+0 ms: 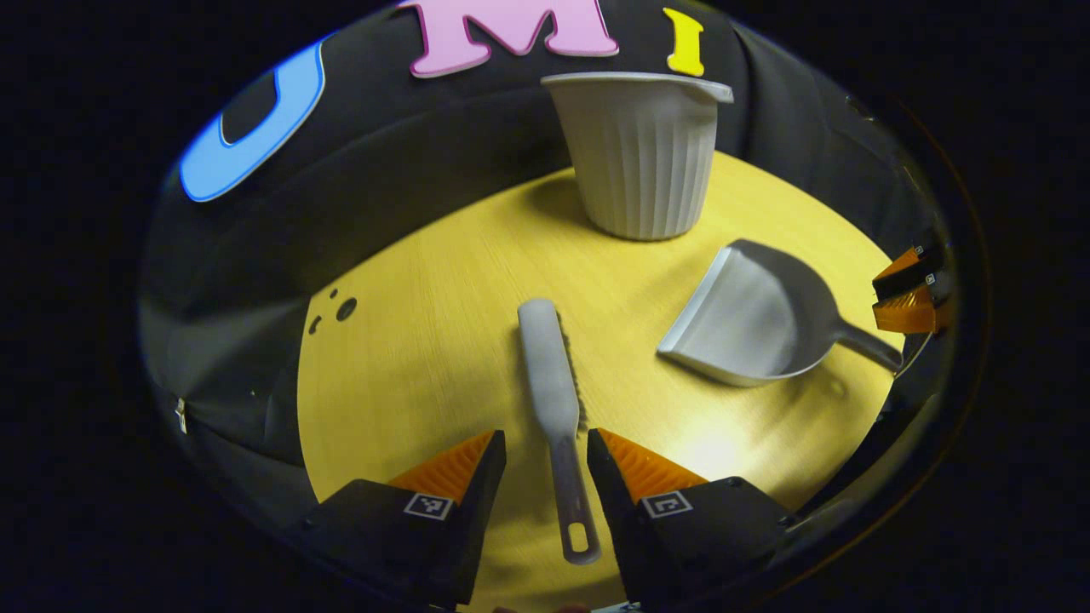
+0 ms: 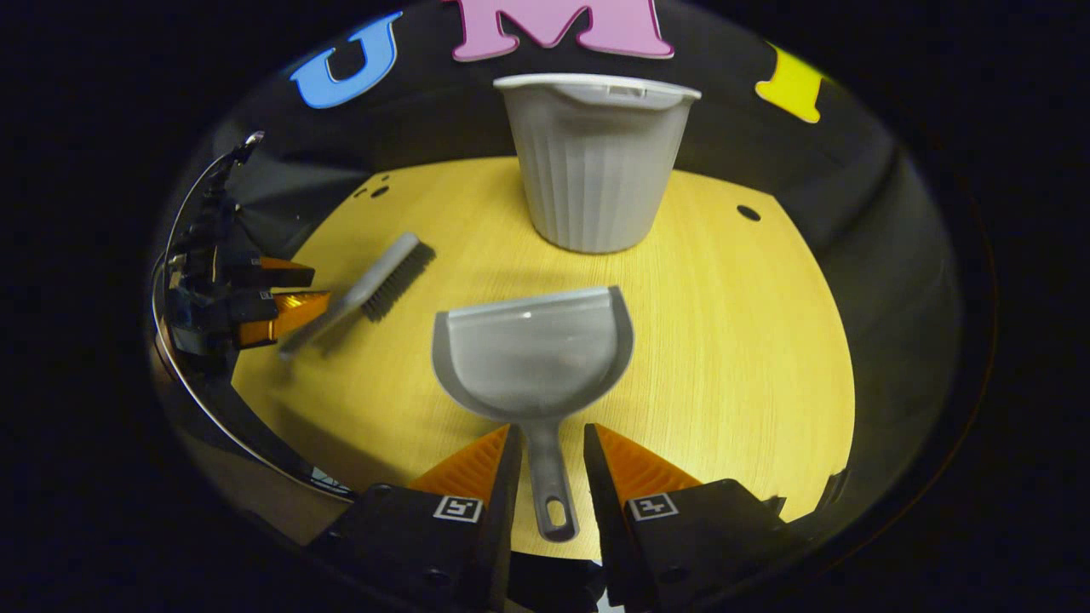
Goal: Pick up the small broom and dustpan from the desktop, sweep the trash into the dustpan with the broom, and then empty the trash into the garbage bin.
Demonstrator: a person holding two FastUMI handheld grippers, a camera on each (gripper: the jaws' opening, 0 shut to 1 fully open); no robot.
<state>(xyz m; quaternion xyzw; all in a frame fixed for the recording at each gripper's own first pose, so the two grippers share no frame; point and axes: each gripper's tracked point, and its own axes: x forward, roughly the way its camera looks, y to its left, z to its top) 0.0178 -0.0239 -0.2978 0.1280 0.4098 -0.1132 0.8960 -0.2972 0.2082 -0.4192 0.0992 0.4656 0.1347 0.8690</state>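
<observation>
The small broom (image 1: 552, 375) lies flat on the yellow wood-grain counter (image 1: 426, 340), its handle pointing back between the fingers of the left gripper (image 1: 546, 455). Those fingers stand on either side of the handle with a gap showing on each side, so the jaws are partly apart and not yet pressing on it. In the right gripper view the broom shows from the side, dark bristles toward the bin and resting on the counter.

The dustpan (image 2: 534, 353) sits nearby on the counter, mouth toward the bin, and its handle runs back between the fingers of the right gripper (image 2: 547, 455). Here too there is a narrow gap on both sides of the handle, so this gripper is set around it without clamping.

The grey ribbed garbage bin (image 2: 596, 162) stands upright at the far side of the counter, well apart from both tools.

As a judgement, the task is at its very start: both tools are lined up for pickup, but neither is gripped or lifted. Sweeping and emptying are still to do. I can make out no trash on the counter, though small scraps might be lost at this resolution.
</observation>
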